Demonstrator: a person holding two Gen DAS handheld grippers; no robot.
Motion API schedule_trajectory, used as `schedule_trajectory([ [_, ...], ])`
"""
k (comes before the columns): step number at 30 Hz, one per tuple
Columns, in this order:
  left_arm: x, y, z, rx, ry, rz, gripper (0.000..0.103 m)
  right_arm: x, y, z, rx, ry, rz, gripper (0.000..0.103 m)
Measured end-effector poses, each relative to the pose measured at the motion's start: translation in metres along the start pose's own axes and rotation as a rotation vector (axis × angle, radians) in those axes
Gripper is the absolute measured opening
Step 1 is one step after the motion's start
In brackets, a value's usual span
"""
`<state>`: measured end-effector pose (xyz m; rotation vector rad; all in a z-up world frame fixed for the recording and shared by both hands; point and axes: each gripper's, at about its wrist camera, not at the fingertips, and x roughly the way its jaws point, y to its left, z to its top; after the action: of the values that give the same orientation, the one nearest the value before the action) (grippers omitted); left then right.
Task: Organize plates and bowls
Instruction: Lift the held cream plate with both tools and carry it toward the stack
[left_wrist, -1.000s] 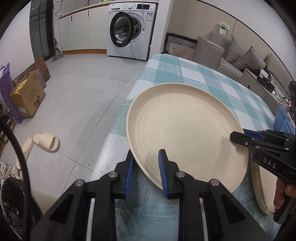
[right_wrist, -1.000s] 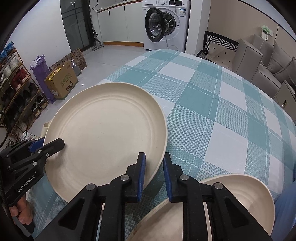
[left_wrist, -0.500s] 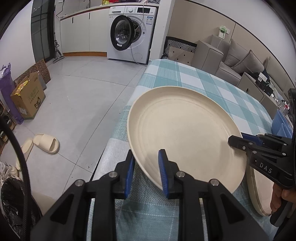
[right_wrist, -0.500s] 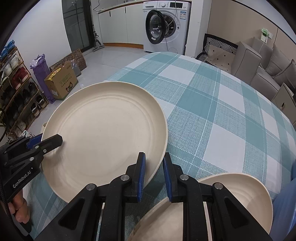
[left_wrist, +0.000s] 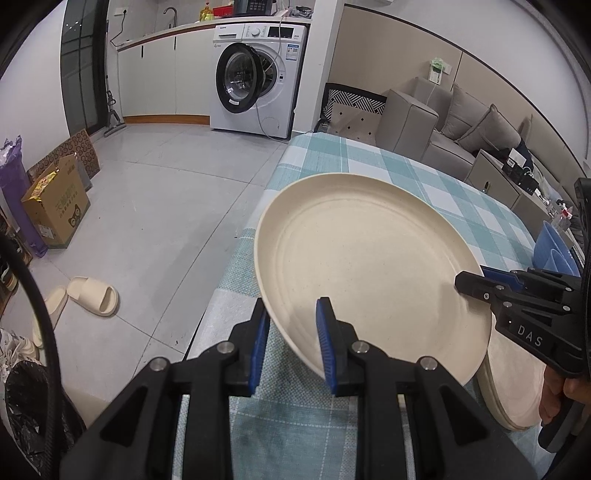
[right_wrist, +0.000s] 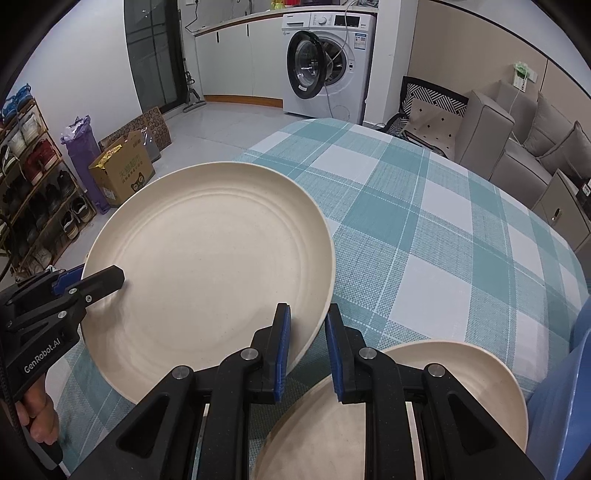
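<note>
I hold the cream plate (left_wrist: 369, 266) clear of the checked tablecloth (right_wrist: 436, 229), tilted, just left of the plate stack (right_wrist: 424, 387). The left gripper (left_wrist: 291, 332) clamps its near-left rim; the right gripper (right_wrist: 306, 343) clamps the opposite rim. Step: carry. Next I must centre it over the stack and lower level.

Large round cream plate (right_wrist: 207, 258), shallow, with concentric ridges, faintly speckled. Held tilted above the checked tablecloth, clamped at two opposite rim points. A second cream plate (right_wrist: 443, 387) lies flat on the cloth, just beside and below it.
</note>
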<state>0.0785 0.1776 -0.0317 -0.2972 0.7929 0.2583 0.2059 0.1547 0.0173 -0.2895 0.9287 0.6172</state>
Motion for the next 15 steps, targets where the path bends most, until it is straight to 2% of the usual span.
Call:
schedule_trajectory([
  [15, -0.019, -0.017, 0.003, 0.031, -0.031, -0.022, 0.024, -0.04, -0.006, -0.003, 0.003, -0.052, -0.031, 0.02],
])
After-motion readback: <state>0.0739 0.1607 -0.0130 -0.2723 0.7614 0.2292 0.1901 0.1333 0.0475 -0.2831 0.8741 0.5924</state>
